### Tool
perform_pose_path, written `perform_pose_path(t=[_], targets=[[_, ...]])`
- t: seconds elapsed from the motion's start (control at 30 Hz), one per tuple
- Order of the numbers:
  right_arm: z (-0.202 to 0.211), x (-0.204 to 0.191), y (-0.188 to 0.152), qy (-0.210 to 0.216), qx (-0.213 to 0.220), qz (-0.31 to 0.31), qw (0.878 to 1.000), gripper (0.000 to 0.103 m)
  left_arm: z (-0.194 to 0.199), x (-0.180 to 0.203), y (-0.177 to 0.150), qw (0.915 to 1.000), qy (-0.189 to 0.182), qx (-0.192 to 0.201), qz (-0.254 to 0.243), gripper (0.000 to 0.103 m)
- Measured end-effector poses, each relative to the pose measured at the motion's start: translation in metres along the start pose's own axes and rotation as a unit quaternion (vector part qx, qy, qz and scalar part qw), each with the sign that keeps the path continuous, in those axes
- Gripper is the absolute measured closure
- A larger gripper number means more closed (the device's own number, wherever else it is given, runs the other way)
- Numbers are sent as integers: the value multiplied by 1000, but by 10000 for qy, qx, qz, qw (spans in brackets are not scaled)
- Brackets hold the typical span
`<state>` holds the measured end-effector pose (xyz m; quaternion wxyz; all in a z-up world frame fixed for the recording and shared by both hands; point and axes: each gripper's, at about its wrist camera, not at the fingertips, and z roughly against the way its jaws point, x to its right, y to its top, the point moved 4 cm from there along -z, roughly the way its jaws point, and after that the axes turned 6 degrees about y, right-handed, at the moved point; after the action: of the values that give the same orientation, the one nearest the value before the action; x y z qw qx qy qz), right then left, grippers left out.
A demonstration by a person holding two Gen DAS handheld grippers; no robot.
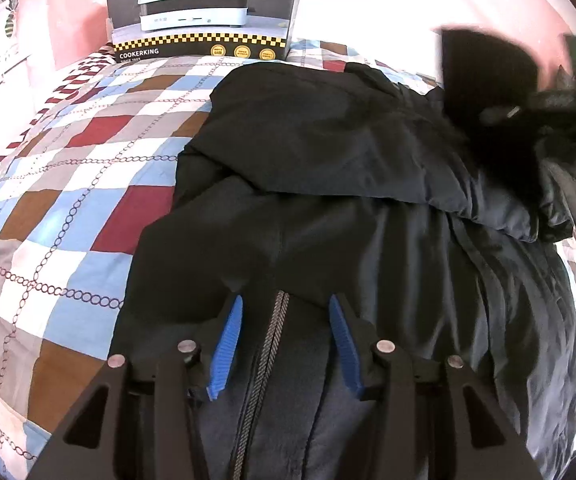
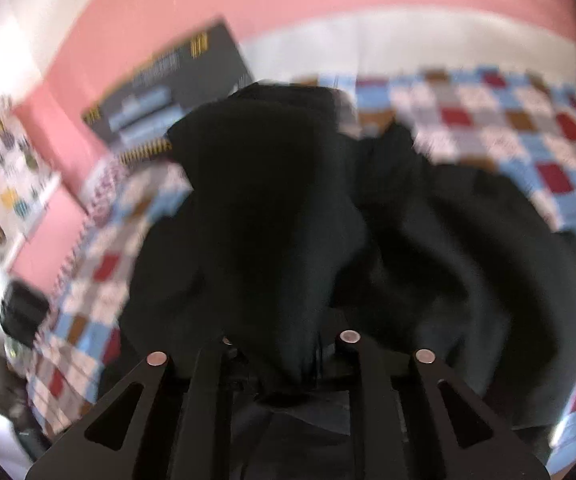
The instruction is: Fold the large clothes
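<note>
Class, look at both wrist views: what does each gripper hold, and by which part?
The right gripper pinches a bunched fold of the black jacket. The left gripper holds nothing; it is open astride the zipper.

Checked patchwork quilt (image 1: 68, 184) covering the bed; appliance carton (image 1: 204, 12) printed "COOKERKING" upright at its far edge, against a pink wall (image 2: 288, 4); pineapple-print fabric (image 2: 4, 184) at left.

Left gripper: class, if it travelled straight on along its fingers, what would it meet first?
Most likely the black jacket, at its zipper between the open left gripper fingers; depth is unclear.
</note>
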<state>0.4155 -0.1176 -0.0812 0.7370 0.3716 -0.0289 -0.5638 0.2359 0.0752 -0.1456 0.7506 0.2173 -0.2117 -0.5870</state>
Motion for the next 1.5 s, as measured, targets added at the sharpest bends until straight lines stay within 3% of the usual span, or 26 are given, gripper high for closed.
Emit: perform_pose_path(t=[0.17,0.2,0.27,0.33,0.43,0.5,0.6,0.63,0.67,0.7,0.83,0.9,0.93,0.97,1.03,1.17,1.3,1.4,1.5], targets=[[-26,6,-23,126,-381,-123,9991,66,-2,-1,0,10000,-50,14,22,54],[-22,4,-23,200,-336,-95,9992,56,-1,-1,0,10000,-55,5,25,54],[-9,-3,-22,740,-246,-160,9968,37,0,-1,2,10000,-60,-34,42,54],[10,-11,-19,1238,-119,-187,9921,36,1,-1,6,9999,-98,-88,105,54],[47,-10,-19,1340,322,-24,9905,36,7,1,18,9994,-241,-130,229,54],[63,2,-21,1239,512,-94,9909,36,13,5,31,9992,-338,-42,225,53],[86,47,-29,764,784,-381,9933,36,20,17,59,9981,-562,113,206,47],[92,64,-32,607,849,-532,9931,37,21,22,70,9976,-644,184,189,46],[97,84,-35,393,907,-710,9926,45,22,29,83,9966,-761,269,162,43],[102,104,-39,155,951,-893,9913,63,20,36,96,9956,-869,332,134,42],[115,164,-53,-407,1129,-1528,9809,84,-1,66,134,9933,-1104,351,10,41],[114,176,-55,-512,1138,-1651,9784,84,-20,78,140,9937,-1096,223,-47,52],[108,179,-55,-524,1104,-1674,9783,85,-32,82,141,9945,-1033,148,-111,81],[98,179,-55,-502,1007,-1643,9800,85,-42,85,139,9962,-845,65,-197,97],[72,175,-57,-530,705,-1478,9851,85,-63,83,134,9989,-343,-23,-320,97],[29,165,-65,-475,290,-1031,9931,85,-76,76,124,9988,19,81,-493,97],[29,166,-63,-512,182,-934,9941,86,-75,68,127,9976,314,94,-609,99],[61,167,-58,-510,468,-892,9936,86,-58,50,131,9986,338,237,-319,99],[88,171,-40,-718,931,-777,9900,86,-29,44,143,9982,58,597,57,99]])
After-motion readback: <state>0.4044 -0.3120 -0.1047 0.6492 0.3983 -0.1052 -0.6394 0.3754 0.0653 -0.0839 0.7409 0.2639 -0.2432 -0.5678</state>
